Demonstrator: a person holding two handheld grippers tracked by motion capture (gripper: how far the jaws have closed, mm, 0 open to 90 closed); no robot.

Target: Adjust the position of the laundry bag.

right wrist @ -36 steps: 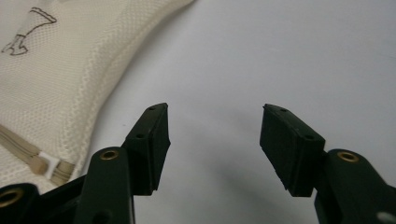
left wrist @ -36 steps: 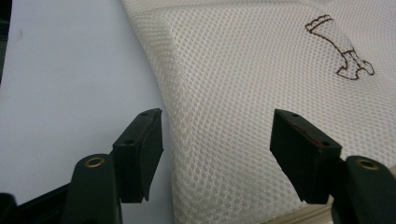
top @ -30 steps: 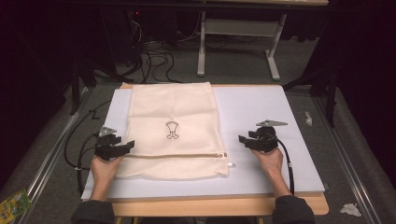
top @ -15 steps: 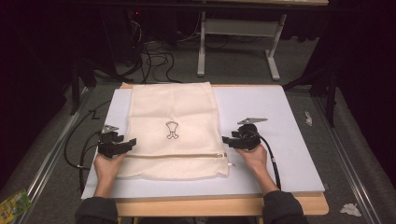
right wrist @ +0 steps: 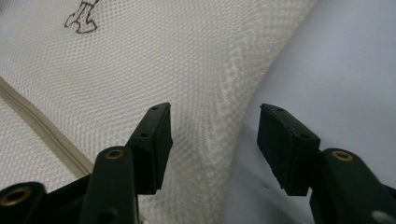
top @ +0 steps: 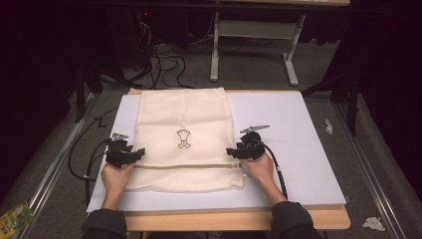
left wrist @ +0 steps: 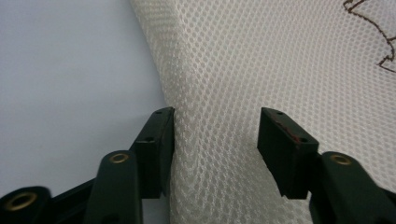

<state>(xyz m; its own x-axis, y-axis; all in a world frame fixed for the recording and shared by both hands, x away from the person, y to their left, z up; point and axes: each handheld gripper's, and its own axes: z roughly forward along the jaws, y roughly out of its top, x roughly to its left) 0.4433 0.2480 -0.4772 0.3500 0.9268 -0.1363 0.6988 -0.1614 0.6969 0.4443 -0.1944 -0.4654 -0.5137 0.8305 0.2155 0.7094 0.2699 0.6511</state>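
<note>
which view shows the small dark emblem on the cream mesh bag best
The high view: the whole small dark emblem shows, centred on the cream mesh bag. The left gripper view cuts it off at the top right corner; the right gripper view catches its lower part.

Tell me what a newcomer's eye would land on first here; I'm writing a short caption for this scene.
First the cream mesh bag, lying flat on the pale mat, with a small dark emblem at its middle and a zipper running across near the person's side. Next the two black grippers: the left gripper at the bag's left edge and the right gripper at its right edge, both with jaws open astride the mesh border.
</note>
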